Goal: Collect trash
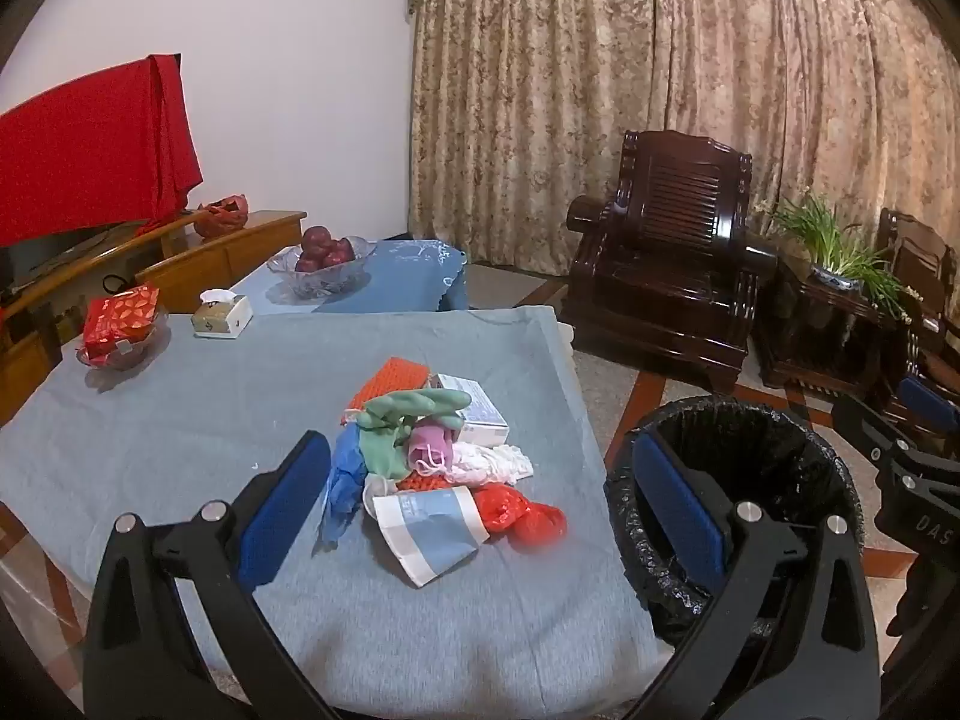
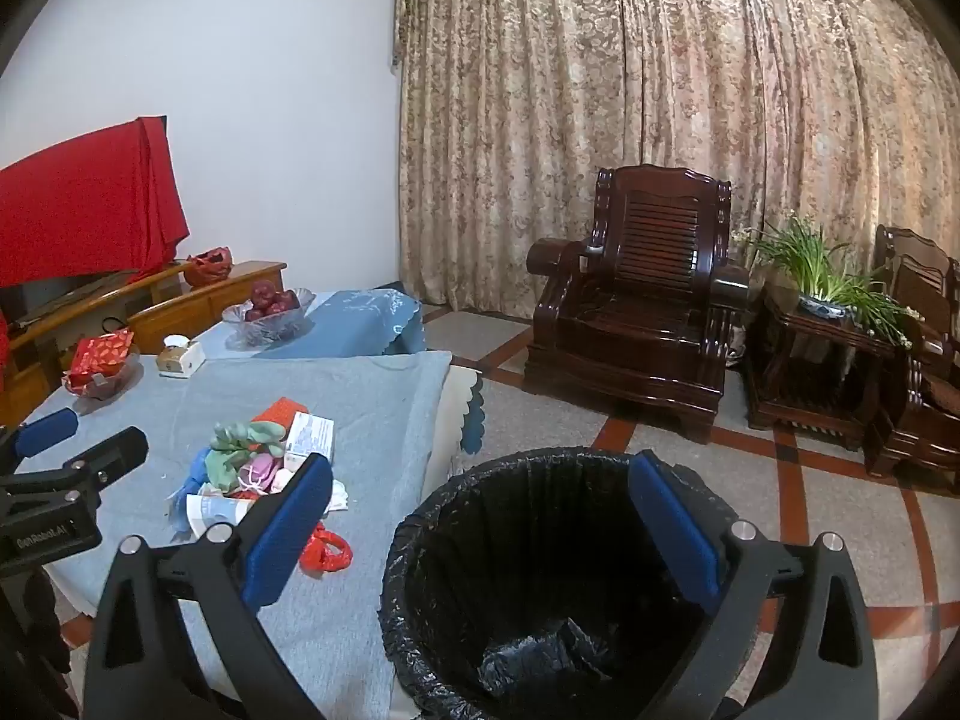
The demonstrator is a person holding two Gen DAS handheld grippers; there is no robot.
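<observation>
Standing on the floor at three o'clock of the table [image 1: 150,420], the black-lined trash bin [image 2: 510,540] gapes below the right gripper [image 2: 480,540], jaws wide, empty. The trash pile [image 1: 432,450] lies just ahead, at twelve o'clock, of the left gripper [image 1: 498,504], likewise spread wide and empty.

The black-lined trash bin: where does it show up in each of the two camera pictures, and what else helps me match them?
Left wrist view: the trash bin sits at lower right, beside the table's edge, partly behind the blue fingers.
Right wrist view: the trash bin fills the lower middle, open mouth facing up, right of the table.
Shared landmark: the dark wooden armchair before the curtain.
</observation>
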